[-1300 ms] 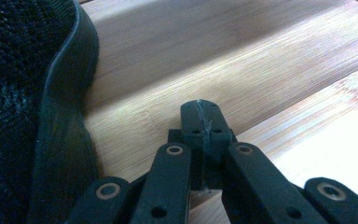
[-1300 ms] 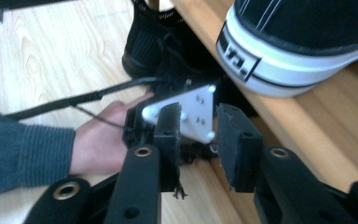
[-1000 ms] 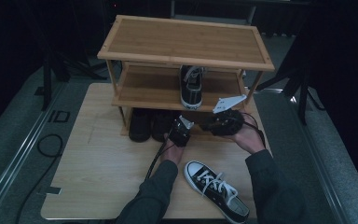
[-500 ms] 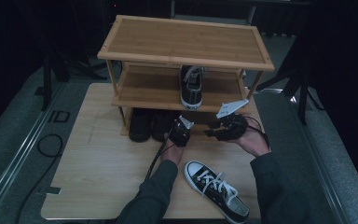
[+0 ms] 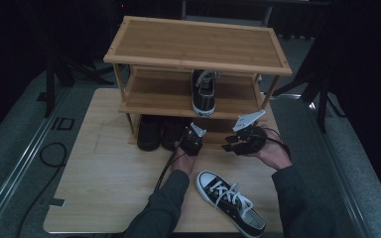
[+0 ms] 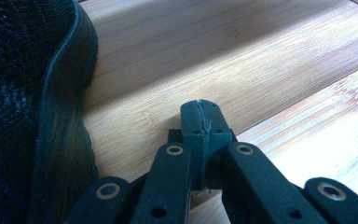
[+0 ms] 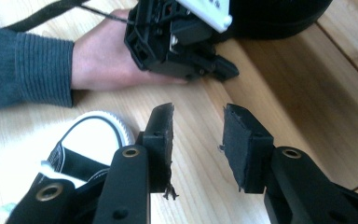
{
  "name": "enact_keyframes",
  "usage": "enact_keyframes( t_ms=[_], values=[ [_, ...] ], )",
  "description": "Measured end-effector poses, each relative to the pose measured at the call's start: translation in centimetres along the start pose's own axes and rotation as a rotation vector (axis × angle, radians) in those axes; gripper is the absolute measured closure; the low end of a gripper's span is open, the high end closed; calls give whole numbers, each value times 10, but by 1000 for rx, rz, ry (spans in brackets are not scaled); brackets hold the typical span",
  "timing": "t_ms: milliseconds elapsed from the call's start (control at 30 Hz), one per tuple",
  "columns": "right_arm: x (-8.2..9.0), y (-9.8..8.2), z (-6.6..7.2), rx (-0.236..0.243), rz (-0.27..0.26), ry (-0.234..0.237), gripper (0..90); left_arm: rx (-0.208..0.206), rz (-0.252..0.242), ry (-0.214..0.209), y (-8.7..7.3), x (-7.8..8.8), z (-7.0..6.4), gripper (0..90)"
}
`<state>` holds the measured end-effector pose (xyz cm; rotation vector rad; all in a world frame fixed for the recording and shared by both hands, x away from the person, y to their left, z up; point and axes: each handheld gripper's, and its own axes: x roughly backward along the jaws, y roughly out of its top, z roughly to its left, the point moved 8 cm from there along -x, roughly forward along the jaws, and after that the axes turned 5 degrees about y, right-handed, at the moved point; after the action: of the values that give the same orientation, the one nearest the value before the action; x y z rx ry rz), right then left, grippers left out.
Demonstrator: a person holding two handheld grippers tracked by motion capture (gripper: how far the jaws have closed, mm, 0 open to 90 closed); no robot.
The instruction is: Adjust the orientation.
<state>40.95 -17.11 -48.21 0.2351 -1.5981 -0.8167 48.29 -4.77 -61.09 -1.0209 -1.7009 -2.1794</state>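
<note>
A black-and-white sneaker lies on the wooden table near the front, its white toe just left of my right gripper's jaws. Its mate stands on the rack's middle shelf. My left gripper rests at the bottom shelf's front edge, jaws shut on nothing, with a black shoe close on its left. My right gripper hovers low over the table and points at the left gripper. It is open, with nothing between its pads.
The three-level bamboo shoe rack stands at the back of the table. A pair of black shoes fills the left of its bottom shelf. Cables trail from both grippers. Dark stands flank the table.
My right gripper has sunk a little toward the table. The left gripper and the shoes have stayed where they were.
</note>
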Motion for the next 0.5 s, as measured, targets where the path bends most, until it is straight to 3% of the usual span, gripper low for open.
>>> enact_keyframes(
  t_ms=[500],
  values=[
    [0, -26, -5, -44, 48, -20, 608, -3, -1, 1, 0, 0, 0, 898]
  ],
)
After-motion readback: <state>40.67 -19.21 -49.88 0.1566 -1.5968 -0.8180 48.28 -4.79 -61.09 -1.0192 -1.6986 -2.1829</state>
